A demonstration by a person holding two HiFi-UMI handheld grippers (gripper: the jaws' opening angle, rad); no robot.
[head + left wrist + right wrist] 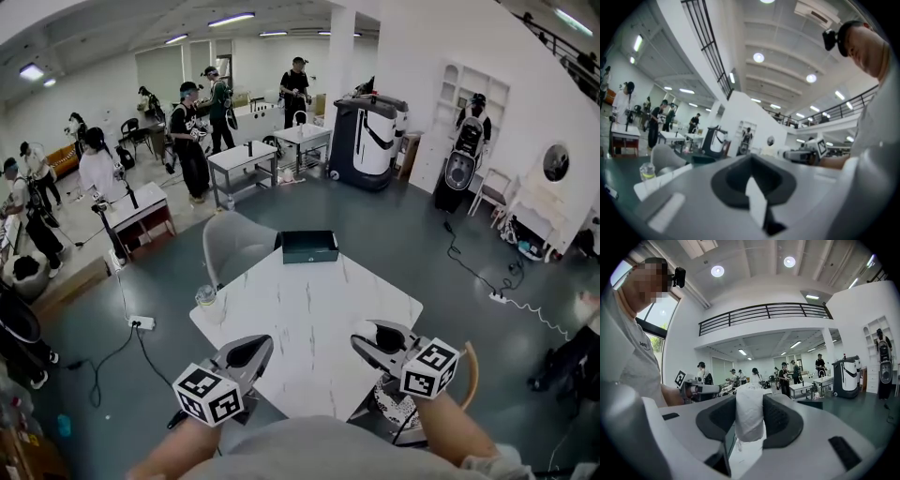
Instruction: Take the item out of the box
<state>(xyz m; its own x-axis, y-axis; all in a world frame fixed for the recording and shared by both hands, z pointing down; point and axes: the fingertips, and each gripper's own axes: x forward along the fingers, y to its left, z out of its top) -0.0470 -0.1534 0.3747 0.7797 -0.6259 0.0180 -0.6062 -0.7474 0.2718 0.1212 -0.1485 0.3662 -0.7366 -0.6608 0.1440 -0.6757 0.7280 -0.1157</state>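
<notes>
A dark green box (pixel 309 247) sits at the far edge of the white marble table (pixel 309 309), its dark top toward me. It also shows small and far off in the right gripper view, box (pixel 809 404). My right gripper (pixel 367 339) hovers over the table's near right corner. It is shut on a white rolled item (pixel 749 418) that stands upright between its dark pads. My left gripper (pixel 255 349) is at the near left, jaws together with nothing in them. Both grippers are well short of the box.
A small clear cup (pixel 206 297) stands at the table's left edge. A grey chair (pixel 234 246) is behind the table on the left. Several people, tables and a large black and white machine (pixel 367 141) fill the room beyond. Cables lie on the floor.
</notes>
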